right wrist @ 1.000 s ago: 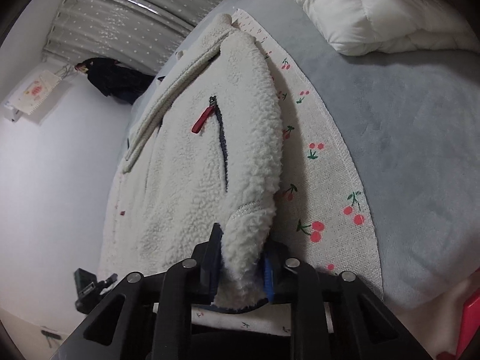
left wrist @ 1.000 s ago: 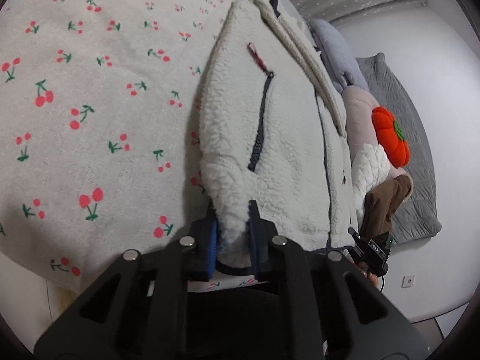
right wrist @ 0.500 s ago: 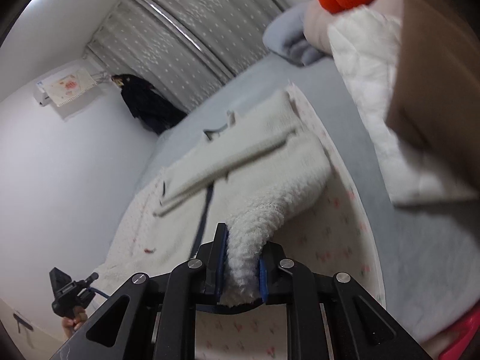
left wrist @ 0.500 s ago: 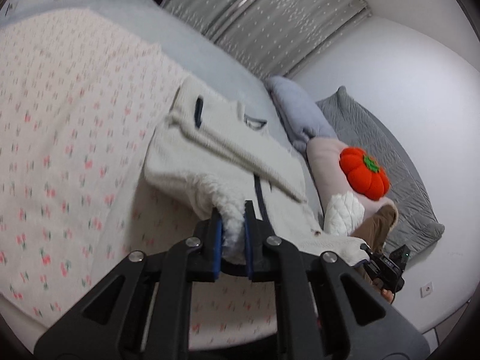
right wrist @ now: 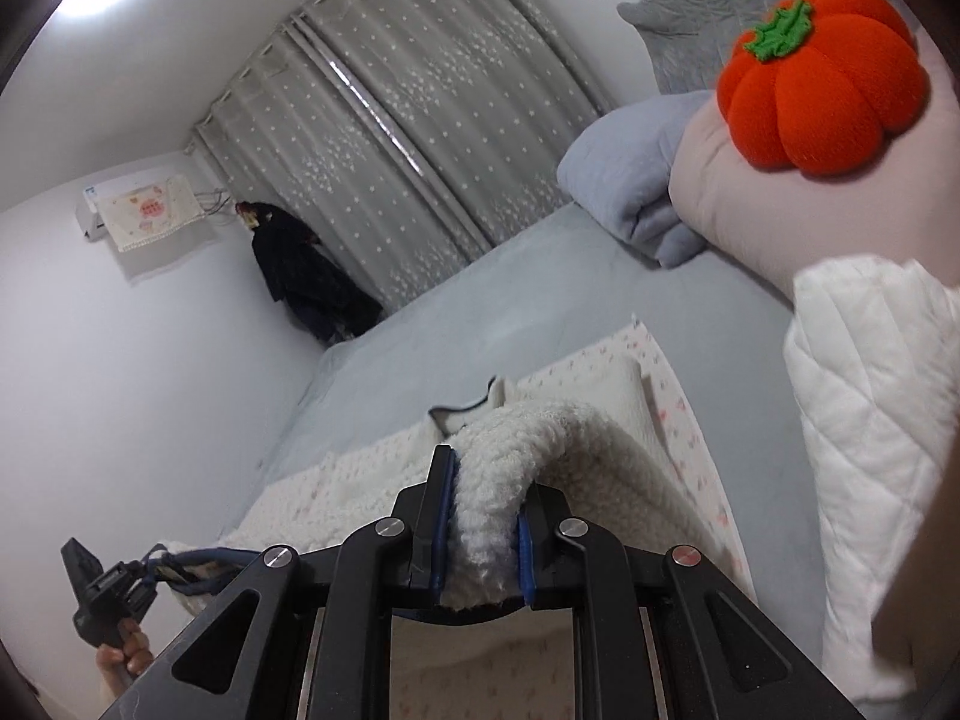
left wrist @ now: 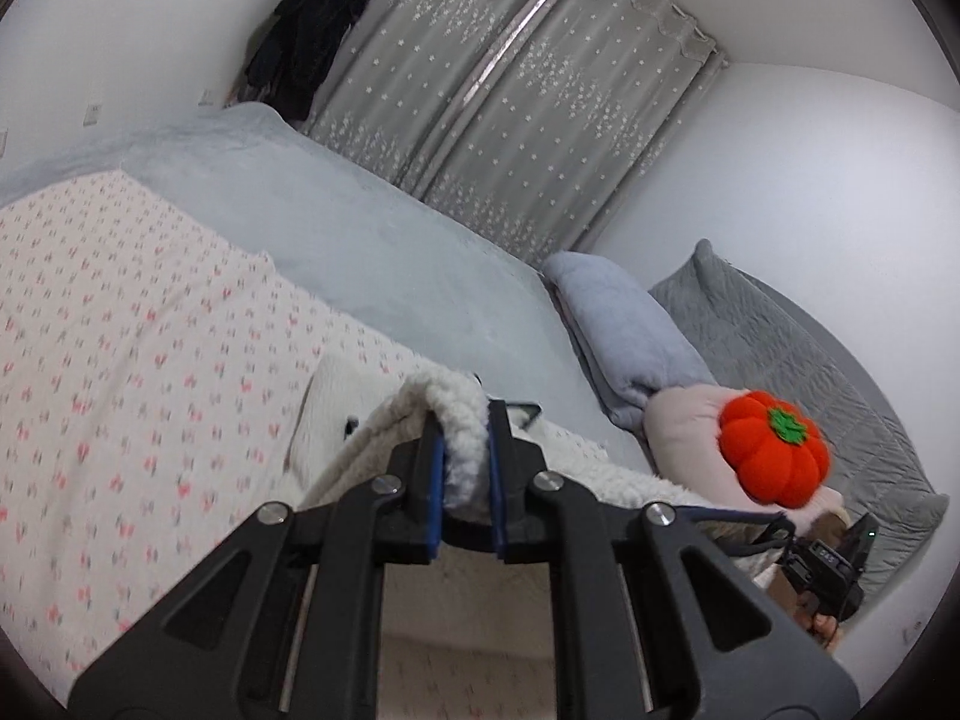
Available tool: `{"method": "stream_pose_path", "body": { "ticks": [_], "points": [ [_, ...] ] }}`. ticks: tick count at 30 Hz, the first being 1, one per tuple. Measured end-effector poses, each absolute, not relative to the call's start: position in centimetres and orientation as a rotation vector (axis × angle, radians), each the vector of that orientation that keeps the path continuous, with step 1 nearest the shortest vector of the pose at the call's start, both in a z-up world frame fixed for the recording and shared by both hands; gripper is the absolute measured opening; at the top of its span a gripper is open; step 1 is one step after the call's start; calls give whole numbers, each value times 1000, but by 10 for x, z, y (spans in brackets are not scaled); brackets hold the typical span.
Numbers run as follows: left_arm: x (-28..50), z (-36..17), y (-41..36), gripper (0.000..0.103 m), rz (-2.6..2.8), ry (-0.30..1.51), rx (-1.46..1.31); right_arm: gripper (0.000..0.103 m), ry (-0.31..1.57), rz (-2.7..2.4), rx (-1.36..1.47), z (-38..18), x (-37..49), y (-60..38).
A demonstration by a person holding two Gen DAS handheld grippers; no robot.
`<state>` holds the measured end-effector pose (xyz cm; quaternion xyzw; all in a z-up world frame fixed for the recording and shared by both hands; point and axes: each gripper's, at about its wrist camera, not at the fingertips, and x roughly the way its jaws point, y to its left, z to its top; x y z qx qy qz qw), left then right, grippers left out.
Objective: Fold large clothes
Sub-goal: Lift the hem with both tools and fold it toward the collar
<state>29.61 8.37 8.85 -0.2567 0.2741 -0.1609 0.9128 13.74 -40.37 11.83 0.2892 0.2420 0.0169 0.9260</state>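
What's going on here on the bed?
A person is folding a white fleece jacket with two tools. The left hand-held gripper and the right hand-held gripper each pinch a bunch of its fleece and hold that edge raised above the cherry-print sheet on the bed. The rest of the jacket trails down onto the sheet. An orange pumpkin plush sits on the pillows to the side.
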Motion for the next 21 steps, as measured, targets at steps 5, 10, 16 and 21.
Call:
{"method": "stream_pose_path", "body": {
  "ticks": [5, 10, 16, 21],
  "points": [
    [385, 68, 52, 14, -228, 564, -455, 18, 506, -22, 584, 106, 228, -417],
    [472, 25, 29, 15, -131, 584, -391, 18, 535, -141, 508, 64, 321, -430],
    [538, -57, 16, 17, -28, 669, -395, 18, 637, -208, 517, -17, 405, -447],
    [563, -106, 21, 17, -21, 776, -494, 19, 736, -242, 507, -83, 443, -451]
  ]
}}
